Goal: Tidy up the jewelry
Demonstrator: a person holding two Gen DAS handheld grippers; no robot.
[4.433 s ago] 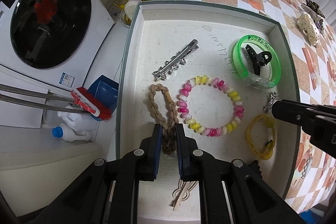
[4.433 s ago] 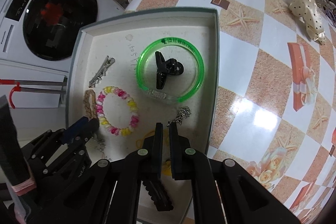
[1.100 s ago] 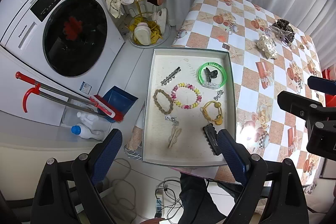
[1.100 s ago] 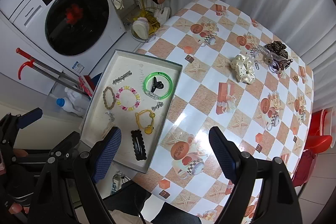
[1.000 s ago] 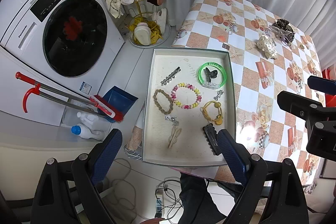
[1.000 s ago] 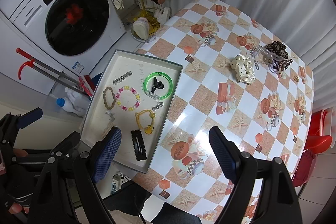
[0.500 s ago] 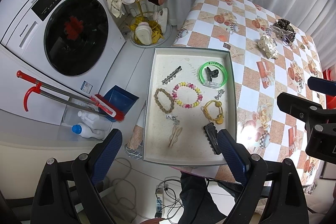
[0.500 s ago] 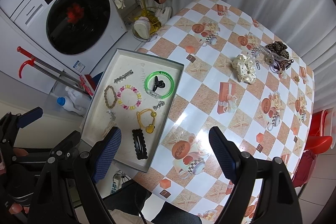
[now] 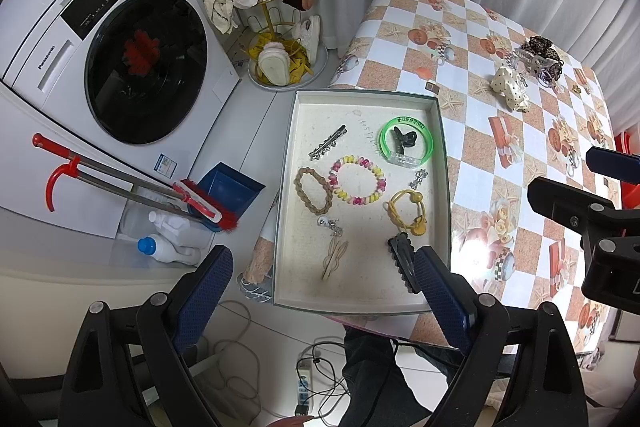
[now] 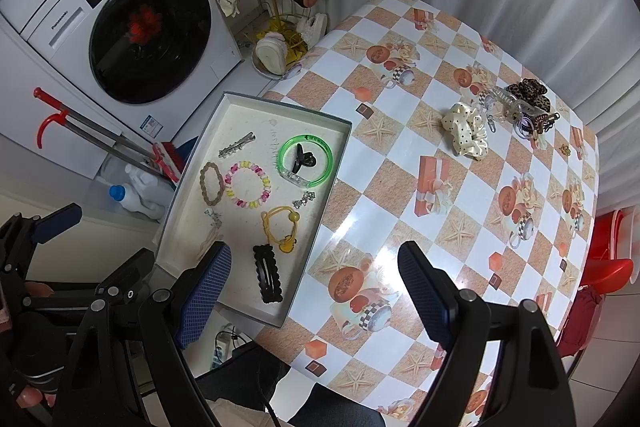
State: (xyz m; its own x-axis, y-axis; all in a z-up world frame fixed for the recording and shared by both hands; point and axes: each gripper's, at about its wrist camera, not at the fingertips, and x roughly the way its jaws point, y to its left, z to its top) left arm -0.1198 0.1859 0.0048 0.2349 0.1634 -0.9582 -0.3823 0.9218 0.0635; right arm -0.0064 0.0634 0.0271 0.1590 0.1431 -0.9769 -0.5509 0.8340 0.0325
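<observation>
My left tongs (image 9: 322, 291) hang high over the tray (image 9: 445, 163), spread wide with nothing between the pads. My right tongs (image 10: 314, 291) are the same — spread, empty, well above the worktop (image 10: 432, 227).

The tray sits at the worktop's edge, by the washer (image 9: 108, 67). Reading it in the left view as a clock face: a silver clip (image 9: 327, 147) lies at eleven, and a green bangle (image 9: 406, 143) at one with a black claw clip (image 9: 402, 138) inside its ring. Near the centre is a pink-and-yellow bead bracelet (image 9: 357, 179), with a brown braided band (image 9: 313, 190) just beside it at nine. A small silver charm (image 9: 418, 179) lies at three, a yellow hair tie (image 9: 407, 211) at four. A black snap clip (image 9: 404, 263) lies at five, partly behind my left tongs' right pad. A beige clip (image 9: 334, 259) lies at six, with a small silver piece (image 9: 329, 225) just above it.

Out on the worktop, well apart from the tray, a cream dotted scrunchie (image 10: 466, 135) lies at one o'clock in the right view, with a heap (image 10: 522, 105) just beyond it — a leopard scrunchie and clips, tangled too closely for me to sort by eye.
</observation>
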